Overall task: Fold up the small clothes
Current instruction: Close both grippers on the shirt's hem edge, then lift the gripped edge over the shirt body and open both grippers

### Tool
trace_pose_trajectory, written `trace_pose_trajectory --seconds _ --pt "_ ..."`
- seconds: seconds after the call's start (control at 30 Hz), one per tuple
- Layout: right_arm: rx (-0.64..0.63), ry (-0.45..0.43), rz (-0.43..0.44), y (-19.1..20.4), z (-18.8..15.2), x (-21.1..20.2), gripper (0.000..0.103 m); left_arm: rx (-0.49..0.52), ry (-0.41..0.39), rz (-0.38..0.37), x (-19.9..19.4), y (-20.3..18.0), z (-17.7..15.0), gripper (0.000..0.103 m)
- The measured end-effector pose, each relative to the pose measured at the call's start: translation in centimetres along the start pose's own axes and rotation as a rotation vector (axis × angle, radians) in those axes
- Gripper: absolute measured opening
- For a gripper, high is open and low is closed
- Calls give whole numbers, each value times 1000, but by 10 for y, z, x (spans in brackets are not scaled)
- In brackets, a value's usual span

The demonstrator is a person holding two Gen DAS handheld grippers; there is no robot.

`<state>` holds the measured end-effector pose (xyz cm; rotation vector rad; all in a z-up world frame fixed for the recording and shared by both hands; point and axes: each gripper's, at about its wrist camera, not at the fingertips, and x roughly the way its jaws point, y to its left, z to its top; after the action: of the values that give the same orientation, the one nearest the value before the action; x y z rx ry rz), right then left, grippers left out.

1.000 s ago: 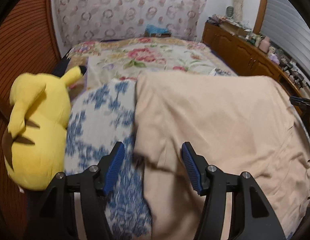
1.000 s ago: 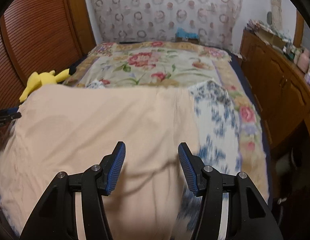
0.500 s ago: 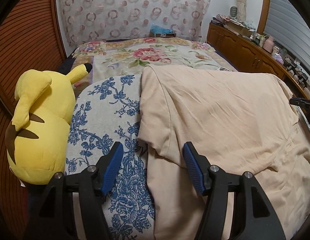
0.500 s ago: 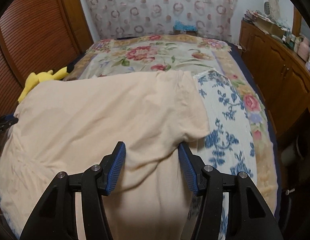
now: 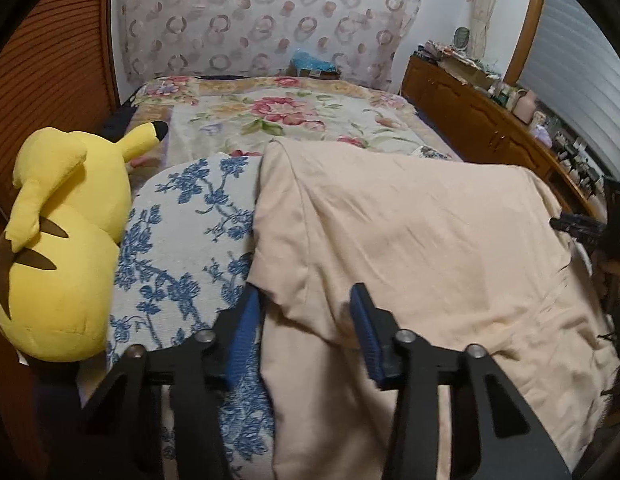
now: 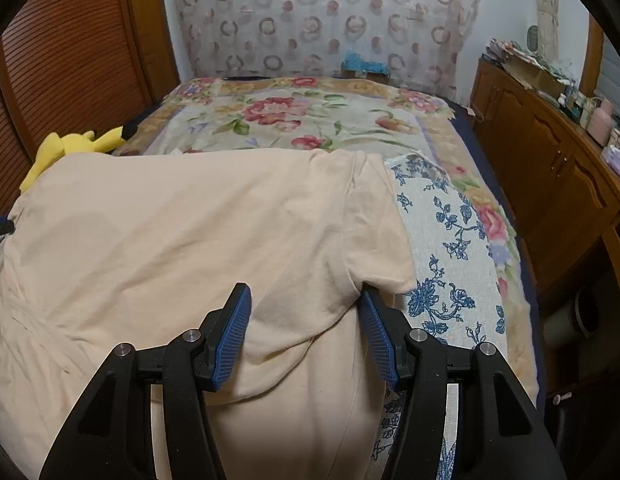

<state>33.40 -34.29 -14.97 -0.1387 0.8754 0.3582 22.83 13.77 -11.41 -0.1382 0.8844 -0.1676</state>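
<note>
A peach T-shirt [image 5: 410,240] lies spread on a blue-flowered white cloth [image 5: 181,240] on the bed. It also shows in the right wrist view [image 6: 189,240]. My left gripper [image 5: 305,320] is open, its jaws standing either side of the shirt's left sleeve edge. My right gripper [image 6: 305,320] is open, its jaws either side of the right sleeve [image 6: 374,248]. Neither gripper holds the fabric. The right gripper's tip shows at the far right of the left wrist view [image 5: 582,226].
A yellow plush toy [image 5: 57,248] sits at the bed's left edge, against a wooden slatted door [image 5: 49,60]. A floral bedspread [image 6: 310,120] covers the far half. A wooden cabinet [image 6: 550,168] with clutter runs along the right.
The shirt has settled flat on the cloth with both sleeves spread out. Both grippers have moved down and in, so each now straddles a sleeve.
</note>
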Motion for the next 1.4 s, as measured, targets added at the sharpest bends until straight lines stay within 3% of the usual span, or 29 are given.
trace_pose_trajectory --seconds 0.07,0.1,0.17,0.2,0.27,0.4,0.9,1.2,1.4 --pt "1 0 1 0 0 0 57 4 4 4 1 -2 3 26" --pt "1 0 1 0 0 0 57 16 5 6 3 -3 4 17" --pt "2 -1 2 1 0 0 54 30 1 10 3 -6 6 14" --pt "2 -8 4 1 0 -2 43 31 -4 18 3 -6 8 13" --pt "-10 -12 19 2 1 -2 36 38 -8 10 3 -7 11 11" --pt "1 -10 45 -3 4 -4 7 48 -25 14 0 -5 19 0" --pt "-55 -206 76 12 30 -73 2 54 -189 7 -52 -12 37 0" --pt "-106 -214 54 30 31 -89 2 50 -115 66 -30 10 42 0" --pt "-120 -221 44 37 32 -89 2 59 -161 62 -45 6 44 0"
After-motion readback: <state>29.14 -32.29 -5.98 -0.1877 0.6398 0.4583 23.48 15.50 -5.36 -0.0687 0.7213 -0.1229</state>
